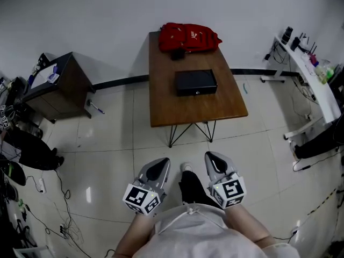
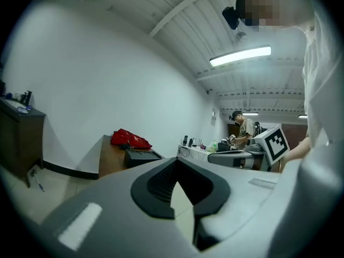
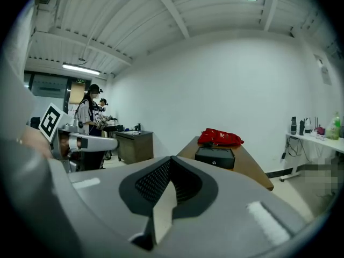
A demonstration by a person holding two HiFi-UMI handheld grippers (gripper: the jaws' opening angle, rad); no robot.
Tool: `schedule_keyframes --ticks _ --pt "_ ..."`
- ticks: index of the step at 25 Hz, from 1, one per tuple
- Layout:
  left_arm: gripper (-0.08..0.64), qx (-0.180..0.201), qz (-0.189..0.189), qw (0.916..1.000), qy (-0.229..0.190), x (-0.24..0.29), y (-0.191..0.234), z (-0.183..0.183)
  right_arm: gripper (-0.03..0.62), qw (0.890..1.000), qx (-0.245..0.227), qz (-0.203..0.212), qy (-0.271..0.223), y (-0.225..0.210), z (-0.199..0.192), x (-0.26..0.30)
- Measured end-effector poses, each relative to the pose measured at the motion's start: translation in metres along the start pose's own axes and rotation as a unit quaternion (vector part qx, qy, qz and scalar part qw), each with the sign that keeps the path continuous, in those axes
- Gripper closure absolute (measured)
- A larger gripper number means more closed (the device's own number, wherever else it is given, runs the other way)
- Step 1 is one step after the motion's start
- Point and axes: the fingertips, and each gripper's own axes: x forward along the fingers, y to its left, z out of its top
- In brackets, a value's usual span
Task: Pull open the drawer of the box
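The black box (image 1: 195, 83) lies flat on the brown wooden table (image 1: 161, 109), its drawer front facing me and closed. It also shows far ahead in the left gripper view (image 2: 141, 156) and the right gripper view (image 3: 214, 156). My left gripper (image 1: 159, 165) and right gripper (image 1: 213, 160) hang side by side close to my body, over the tiled floor, well short of the table. Both sets of jaws are shut with nothing in them (image 2: 178, 163) (image 3: 171, 161).
A red bag (image 1: 188, 36) lies at the table's far end behind the box. A dark cabinet (image 1: 59, 85) stands at the left, a white desk (image 1: 317, 85) with bottles at the right. Cables and bags litter the floor at far left. Other people (image 3: 88, 112) stand in the background.
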Motion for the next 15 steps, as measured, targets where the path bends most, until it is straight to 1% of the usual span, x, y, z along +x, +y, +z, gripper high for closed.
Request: schedule_keyframes --ticks 4,9,12,15 --pt "0.554 0.004 0.012 0.9999 0.009 0.044 0.04 0.006 0.584 1.0 0.007 0.002 0.006 -0.034 0.004 0.05" --pt "0.554 0.008 0.009 0.9999 0.01 0.12 0.081 0.027 0.584 1.0 0.003 0.012 0.021 -0.091 0.019 0.12" --pt "0.554 -0.001 0.012 0.9997 0.02 0.156 0.109 0.034 0.584 0.999 0.015 0.008 0.041 -0.12 0.021 0.162" --pt "0.554 -0.007 0.013 0.9994 0.032 0.192 0.136 0.036 0.584 0.997 0.031 -0.001 0.066 -0.151 0.013 0.201"
